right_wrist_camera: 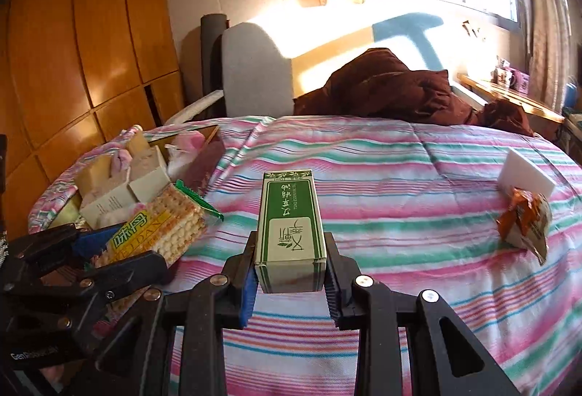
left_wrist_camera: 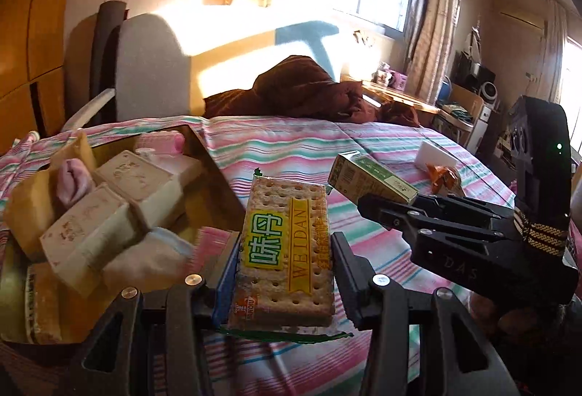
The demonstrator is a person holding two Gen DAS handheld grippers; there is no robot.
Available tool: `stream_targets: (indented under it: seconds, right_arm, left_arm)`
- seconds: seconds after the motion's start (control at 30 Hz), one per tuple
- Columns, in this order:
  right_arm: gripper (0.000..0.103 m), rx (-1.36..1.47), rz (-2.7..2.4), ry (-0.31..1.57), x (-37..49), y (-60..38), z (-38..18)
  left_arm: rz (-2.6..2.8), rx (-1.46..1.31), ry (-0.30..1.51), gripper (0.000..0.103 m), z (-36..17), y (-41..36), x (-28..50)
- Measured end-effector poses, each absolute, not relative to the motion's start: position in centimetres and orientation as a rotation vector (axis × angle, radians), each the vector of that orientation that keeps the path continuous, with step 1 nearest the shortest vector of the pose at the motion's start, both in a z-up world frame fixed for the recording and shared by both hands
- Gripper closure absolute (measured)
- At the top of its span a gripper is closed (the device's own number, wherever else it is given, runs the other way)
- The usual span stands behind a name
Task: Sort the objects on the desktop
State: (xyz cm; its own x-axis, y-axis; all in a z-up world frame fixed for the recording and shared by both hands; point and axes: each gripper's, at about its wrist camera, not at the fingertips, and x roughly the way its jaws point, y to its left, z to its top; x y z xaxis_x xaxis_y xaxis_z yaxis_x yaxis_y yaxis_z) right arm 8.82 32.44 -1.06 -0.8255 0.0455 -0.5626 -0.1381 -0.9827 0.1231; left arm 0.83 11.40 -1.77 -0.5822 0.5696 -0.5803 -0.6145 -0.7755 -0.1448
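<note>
My left gripper is shut on a cracker packet with a yellow and green label, held above the striped bedspread just right of a brown box. The packet also shows in the right wrist view. My right gripper is shut on a green and white carton, held above the bed; it shows in the left wrist view too. The brown box holds beige cartons, yellow blocks and pink cloth.
A white block and an orange snack wrapper lie on the bedspread at the right. A brown quilt is bunched at the far end of the bed. A wooden wardrobe stands at the left, a desk under the window.
</note>
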Motion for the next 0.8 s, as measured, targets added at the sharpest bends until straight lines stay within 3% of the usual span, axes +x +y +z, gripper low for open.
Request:
stream_targets:
  seconds: [0.33,0.6,0.8]
  right_arm:
    - [0.071,-1.008,3.098,0.228,-0.6,25.1,1.4]
    - [0.071,-1.201,3.023,0.173,-8.4,22.4,0.0]
    - [0.068,-1.242,2.992,0.146,-9.7,22.2,-0.9]
  left_arm:
    - [2.541,-0.863,0.023,0.054,0.1,3.5,-7.0]
    - [2.564,-0.952,0.014,0.054,-1.0,2.3,-11.9]
    - [2.557,-1.028,-0.01,0.054,-2.4,1.8,-13.3]
